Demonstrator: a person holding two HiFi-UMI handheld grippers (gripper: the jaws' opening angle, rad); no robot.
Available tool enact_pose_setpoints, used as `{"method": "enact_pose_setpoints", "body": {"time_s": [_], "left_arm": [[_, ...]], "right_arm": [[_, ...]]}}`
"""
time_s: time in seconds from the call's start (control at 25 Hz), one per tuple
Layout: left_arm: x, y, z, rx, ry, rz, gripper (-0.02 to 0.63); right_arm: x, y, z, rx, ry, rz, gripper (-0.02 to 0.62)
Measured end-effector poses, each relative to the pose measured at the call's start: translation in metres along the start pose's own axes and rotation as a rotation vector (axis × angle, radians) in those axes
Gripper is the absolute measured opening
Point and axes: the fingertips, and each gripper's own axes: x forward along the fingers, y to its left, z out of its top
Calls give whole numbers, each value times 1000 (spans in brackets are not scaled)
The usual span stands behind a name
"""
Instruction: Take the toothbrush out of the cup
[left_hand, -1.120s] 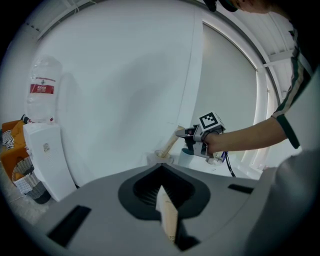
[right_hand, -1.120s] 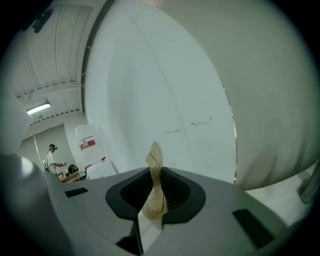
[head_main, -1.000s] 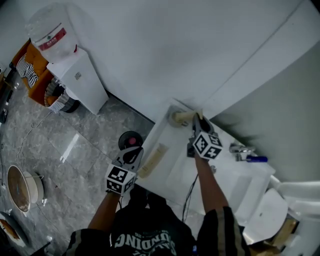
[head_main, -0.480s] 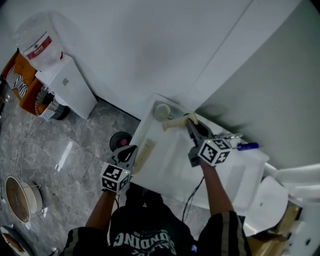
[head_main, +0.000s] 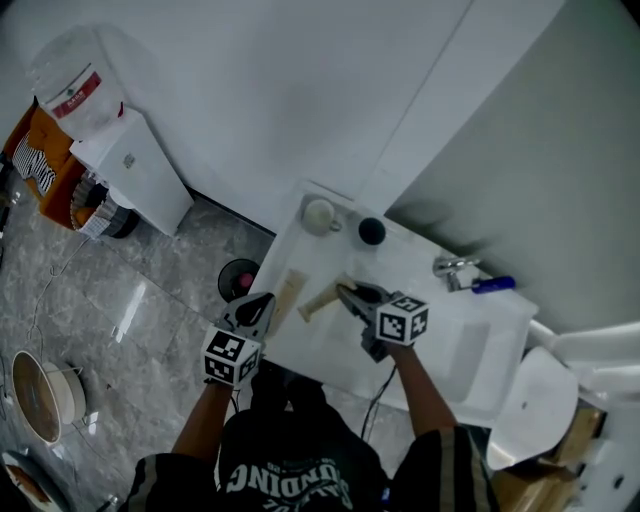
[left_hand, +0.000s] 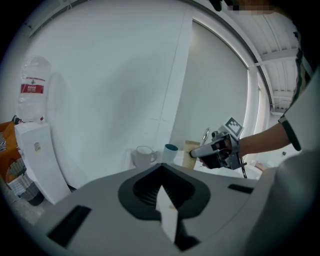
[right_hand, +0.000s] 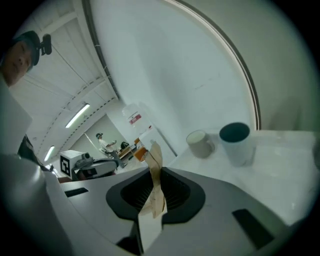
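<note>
Room: a grey marbled floor (head_main: 120, 300) and a white wall are seen from above, with a white counter (head_main: 440, 350) at centre.
Cups: a white mug (head_main: 320, 215) and a dark-mouthed cup (head_main: 372, 231) are stood near each other, not touching, at the counter's 11 o'clock corner.
Toothbrush: a flat tan toothbrush (head_main: 320, 302) is held over the counter at 7 o'clock of the cup, well apart from it. Its free end is pointed towards 8 o'clock.
Right gripper: the right gripper (head_main: 348, 293) is held over the middle of the counter. Its jaws are clamped on the toothbrush, which is seen pinched between them in the right gripper view.
Left gripper: the left gripper (head_main: 263, 302) is held at the counter's 8 o'clock edge. Its jaws are seen pressed together with nothing between them.
Strip: a beige strip (head_main: 288, 292) is laid along the counter edge, between the two grippers.
Faucet: a faucet (head_main: 452, 267) is mounted at 4 o'clock of the cup, with a blue item (head_main: 495, 285) just beside it.
Dispenser: a white water dispenser (head_main: 140, 170) is stood against the wall at 10 o'clock of the counter.
</note>
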Motion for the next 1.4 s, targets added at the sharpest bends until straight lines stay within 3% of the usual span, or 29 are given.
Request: {"method": "enact_pose_setpoints", "body": {"time_s": [0.2,0.28,0.64,0.96,1.16,1.4], "left_arm": [[-7,3,-10,-16,12,27,-2],[-11,5,-12,-21,11,41,-2],[-31,20,-23,-47,19,95,-2],[-46,26,-36,-66,43,133,-2],[-50,28,-43,-67,57,136,-2],[-46,25,-38,-62,51,113,-2]], "right_arm": [[30,12,-57,167,184,157,44],[40,11,-71,174,228,156,44],[82,-32,-96,106,234,-57,48],[100,-64,-114,29,277,-226,103],[104,-67,-120,19,282,-270,167],[99,-69,-118,71,273,-289,176]]}}
